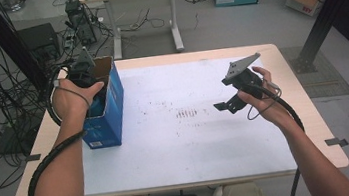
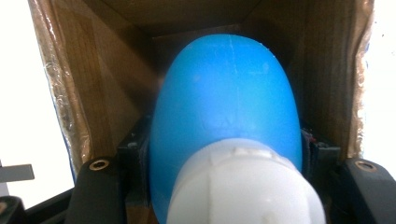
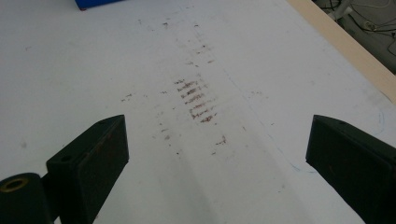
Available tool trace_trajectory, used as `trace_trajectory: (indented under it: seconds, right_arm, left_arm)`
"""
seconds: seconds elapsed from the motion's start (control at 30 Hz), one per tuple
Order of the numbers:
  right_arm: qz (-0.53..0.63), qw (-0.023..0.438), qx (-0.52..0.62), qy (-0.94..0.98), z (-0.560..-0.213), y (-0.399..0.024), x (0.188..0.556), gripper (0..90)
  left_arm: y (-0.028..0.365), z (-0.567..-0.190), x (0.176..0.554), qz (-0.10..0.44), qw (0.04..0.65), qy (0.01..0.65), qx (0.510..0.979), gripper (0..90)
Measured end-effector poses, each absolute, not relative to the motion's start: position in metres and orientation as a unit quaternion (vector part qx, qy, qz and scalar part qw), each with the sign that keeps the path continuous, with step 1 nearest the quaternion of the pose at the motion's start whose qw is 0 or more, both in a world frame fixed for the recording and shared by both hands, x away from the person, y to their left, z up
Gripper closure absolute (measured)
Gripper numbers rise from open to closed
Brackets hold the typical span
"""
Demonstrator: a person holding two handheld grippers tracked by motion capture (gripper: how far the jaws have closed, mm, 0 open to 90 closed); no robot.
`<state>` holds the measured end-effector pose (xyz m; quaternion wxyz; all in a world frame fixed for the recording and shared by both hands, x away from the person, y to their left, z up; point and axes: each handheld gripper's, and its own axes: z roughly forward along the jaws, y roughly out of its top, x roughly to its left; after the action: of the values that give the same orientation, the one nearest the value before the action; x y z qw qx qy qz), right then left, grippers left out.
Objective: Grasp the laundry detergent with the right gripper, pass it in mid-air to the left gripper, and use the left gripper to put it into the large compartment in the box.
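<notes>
The left gripper (image 1: 91, 85) is sunk into the open blue cardboard box (image 1: 113, 108) at the table's left, clamped on a blue rounded bottle with a white cap (image 2: 226, 116); the right gripper (image 3: 217, 154) is held wide apart above the white table sheet (image 3: 140, 70), nothing gripped.

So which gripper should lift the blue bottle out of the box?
Left. The left gripper is already inside the box, shut on the bottle. The right gripper hangs open over the table.

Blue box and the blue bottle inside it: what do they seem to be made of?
Box: likely cardboard, printed glossy blue outside, with raw brown inner walls. Bottle: probably smooth matte plastic, going by a faint mould seam, with a white ribbed plastic cap.
</notes>
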<state>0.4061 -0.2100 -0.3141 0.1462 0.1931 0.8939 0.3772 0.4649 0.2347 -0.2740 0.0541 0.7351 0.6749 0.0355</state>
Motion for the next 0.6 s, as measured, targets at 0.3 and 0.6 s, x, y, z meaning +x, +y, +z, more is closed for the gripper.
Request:
trace_trajectory:
  seconds: [0.3, 0.6]
  right_arm:
    - [0.373, 0.144, 0.191, 0.897, -0.3144, -0.209, 0.4054, 5.9]
    - [0.375, 0.145, 0.191, 0.896, -0.3145, -0.2091, 0.4052, 5.8]
  left_arm:
    - [0.2341, -0.2739, 0.4648, 0.035, 0.053, 0.674, 0.736, 36.7]
    - [0.2359, -0.2719, 0.4634, 0.033, 0.054, 0.675, 0.735, 32.0]
